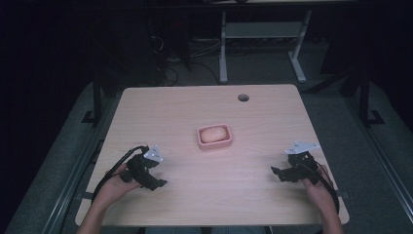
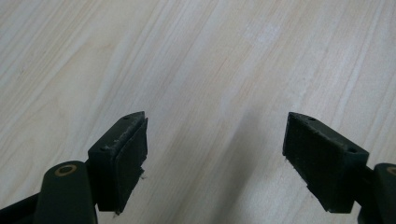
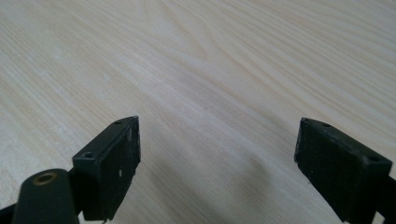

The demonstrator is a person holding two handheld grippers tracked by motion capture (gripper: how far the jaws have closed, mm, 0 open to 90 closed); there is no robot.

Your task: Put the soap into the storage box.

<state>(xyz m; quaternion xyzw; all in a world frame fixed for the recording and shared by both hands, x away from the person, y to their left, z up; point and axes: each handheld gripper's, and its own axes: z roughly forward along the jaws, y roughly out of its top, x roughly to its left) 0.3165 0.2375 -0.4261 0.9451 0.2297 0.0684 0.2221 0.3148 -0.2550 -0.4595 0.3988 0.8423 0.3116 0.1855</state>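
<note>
Soap (image 1: 213, 135) in pink dish (image 1: 215, 145), long axis left-right across table; both jaws wide, empty.

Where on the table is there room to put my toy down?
Lots of room. The table is bare all around the pink dish: behind it toward the round hole, and in front between the left gripper and right gripper. Nowhere is crowded.

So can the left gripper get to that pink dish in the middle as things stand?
Probably yes. The left gripper is open and holds nothing, and only bare table lies between it and the pink dish. The right gripper sits off on the other side, out of the way.
</note>
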